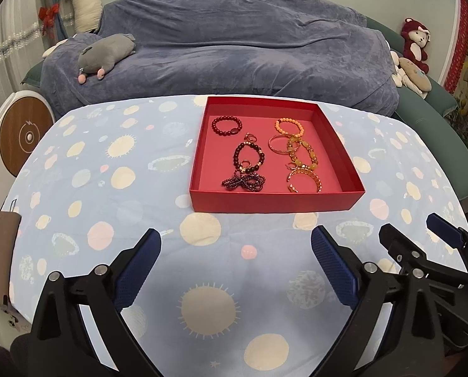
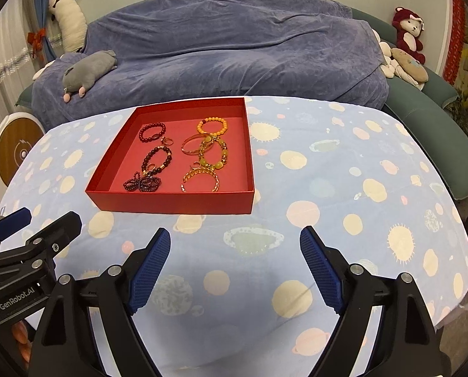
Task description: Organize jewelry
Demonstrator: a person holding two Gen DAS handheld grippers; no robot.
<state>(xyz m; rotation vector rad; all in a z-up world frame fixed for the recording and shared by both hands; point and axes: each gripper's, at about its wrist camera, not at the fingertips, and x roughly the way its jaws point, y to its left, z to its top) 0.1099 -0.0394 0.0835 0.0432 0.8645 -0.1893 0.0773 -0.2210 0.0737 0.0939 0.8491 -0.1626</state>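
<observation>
The sorting looks finished or nearly so, to judge from the layout — every piece in sight lies inside the red box, and nothing is held. The left gripper and the right gripper are both seen with jaws spread wide and nothing between them, poised side by side over the near part of the patterned surface, well short of the box. The box sits toward the far middle of the surface, open-topped and shallow. Inside, the dark pieces are gathered on the left: a dark bead bracelet at the far end, a second dark bracelet behind a looped bead string at the near end, with two small rings between. On the right the gold and orange pieces are grouped — an orange bead bracelet farthest, then a thin bangle overlapped by a yellow bead bracelet, and an open gold cuff nearest. If anything remains, the next move would call for untangling that overlap, which demands a fine pinch on thin metal; otherwise only withdrawal is needed.
</observation>
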